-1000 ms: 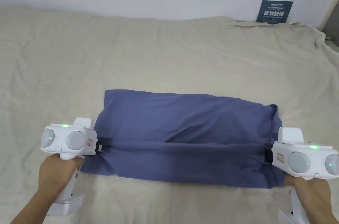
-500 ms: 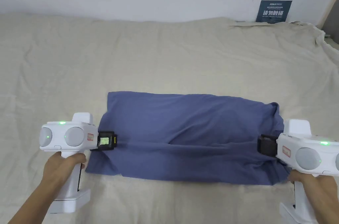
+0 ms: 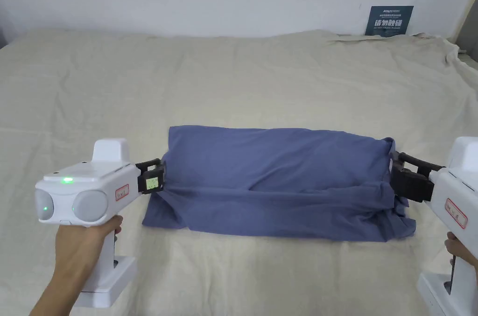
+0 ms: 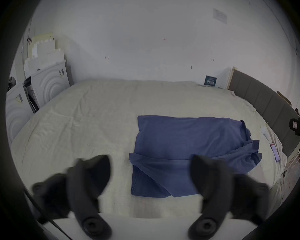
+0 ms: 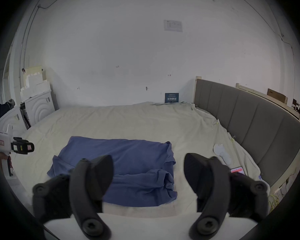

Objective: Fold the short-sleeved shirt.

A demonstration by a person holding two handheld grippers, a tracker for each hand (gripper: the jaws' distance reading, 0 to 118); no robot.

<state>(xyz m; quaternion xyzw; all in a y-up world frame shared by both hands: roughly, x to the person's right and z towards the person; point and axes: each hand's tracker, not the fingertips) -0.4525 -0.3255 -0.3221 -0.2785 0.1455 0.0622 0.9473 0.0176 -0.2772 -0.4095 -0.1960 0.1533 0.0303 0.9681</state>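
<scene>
The blue short-sleeved shirt [image 3: 280, 181] lies folded into a wide band on the cream bedsheet [image 3: 233, 79], with a flap doubled over its near half and bunched cloth at its right end. The shirt [image 4: 189, 150] sits ahead and right of the left gripper's camera; the shirt [image 5: 121, 167] sits ahead of the right gripper's. My left gripper [image 3: 156, 176] hovers at the shirt's left edge, jaws apart and holding nothing. My right gripper [image 3: 397, 170] hangs at the right edge, also open and holding nothing. The left gripper [image 4: 151, 172] and right gripper [image 5: 148, 169] both show wide gaps.
A grey padded headboard [image 5: 249, 126] runs along the bed's right side. A small dark sign [image 3: 389, 21] leans on the white wall behind. A white object [image 5: 222, 153] and a phone [image 5: 236, 170] lie near the bed's right edge. White cabinets [image 4: 47, 86] stand at the left.
Both grippers have let go of the shirt's folded edge and pulled back outward and upward, opening. The lifted fold now rests flat on the shirt.
</scene>
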